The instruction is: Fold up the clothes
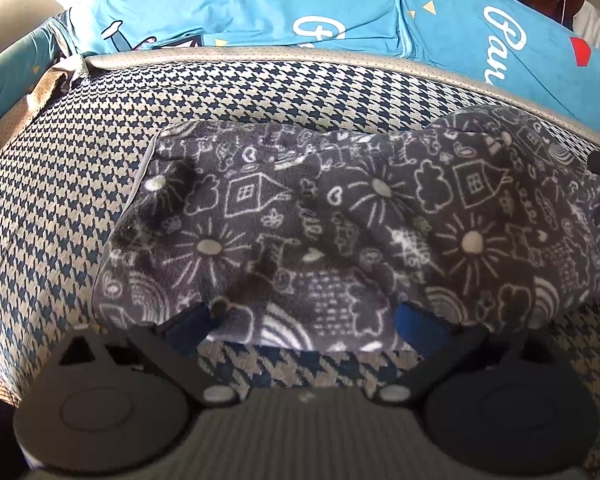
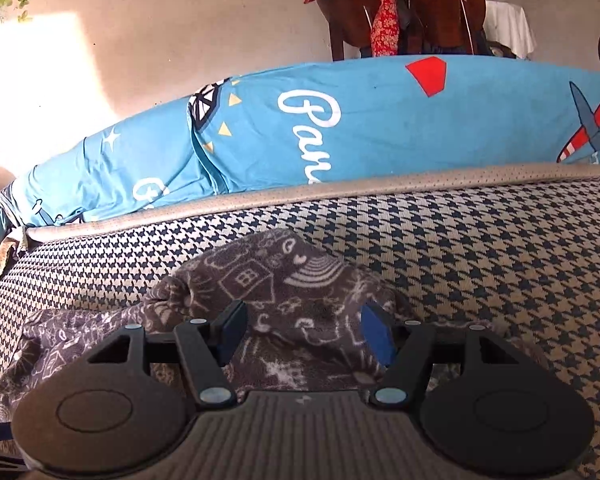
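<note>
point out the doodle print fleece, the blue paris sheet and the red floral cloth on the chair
doodle print fleece (image 1: pixel 340 216): left wrist view, middle of the flat top panel
blue paris sheet (image 2: pixel 380 120): right wrist view, plain blue beside the white lettering
red floral cloth (image 2: pixel 384 12): right wrist view, strip hanging over the chair back

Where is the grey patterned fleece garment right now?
The grey fleece garment lies on the houndstooth cushion, in front of the blue bolster, between both open grippers' fingers.

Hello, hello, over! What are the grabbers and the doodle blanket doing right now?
Left hand-held gripper open at the doodle fleece near edge. Right hand-held gripper open around a raised fold. Fleece lies rumpled on houndstooth cushion. Nothing in the way.
</note>
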Action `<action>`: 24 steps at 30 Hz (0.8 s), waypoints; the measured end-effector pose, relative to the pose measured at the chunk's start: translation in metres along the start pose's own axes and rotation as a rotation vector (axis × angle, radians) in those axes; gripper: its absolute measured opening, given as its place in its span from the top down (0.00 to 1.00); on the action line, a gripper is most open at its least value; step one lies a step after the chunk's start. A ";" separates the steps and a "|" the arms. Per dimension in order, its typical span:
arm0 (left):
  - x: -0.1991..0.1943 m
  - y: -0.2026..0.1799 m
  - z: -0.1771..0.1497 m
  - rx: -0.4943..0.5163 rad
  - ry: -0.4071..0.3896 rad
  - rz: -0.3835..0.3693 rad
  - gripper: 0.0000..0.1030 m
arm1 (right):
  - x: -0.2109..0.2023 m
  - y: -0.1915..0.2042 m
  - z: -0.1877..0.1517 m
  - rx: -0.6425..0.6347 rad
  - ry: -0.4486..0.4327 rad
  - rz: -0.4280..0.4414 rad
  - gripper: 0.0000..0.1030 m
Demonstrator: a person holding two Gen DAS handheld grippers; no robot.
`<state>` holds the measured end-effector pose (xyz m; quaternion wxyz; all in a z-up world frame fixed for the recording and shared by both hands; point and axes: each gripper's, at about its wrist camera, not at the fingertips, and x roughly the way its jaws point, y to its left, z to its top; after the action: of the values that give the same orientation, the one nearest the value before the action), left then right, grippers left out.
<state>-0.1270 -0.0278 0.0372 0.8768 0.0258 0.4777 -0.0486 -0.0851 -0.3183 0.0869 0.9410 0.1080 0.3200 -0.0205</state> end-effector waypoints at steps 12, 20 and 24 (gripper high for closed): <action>0.010 0.009 -0.006 -0.017 0.034 0.016 0.00 | 0.030 0.002 -0.015 0.093 0.155 0.098 0.38; 0.016 0.008 -0.010 -0.002 0.042 0.014 0.00 | 0.050 0.008 -0.030 0.047 0.224 0.058 0.36; 0.019 0.008 -0.012 0.007 0.048 0.015 0.00 | 0.054 0.002 -0.032 0.071 0.232 0.063 0.36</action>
<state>-0.1253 -0.0197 0.0146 0.8654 0.0336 0.4980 -0.0429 -0.0608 -0.3080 0.0301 0.8935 0.1530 0.4221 0.0106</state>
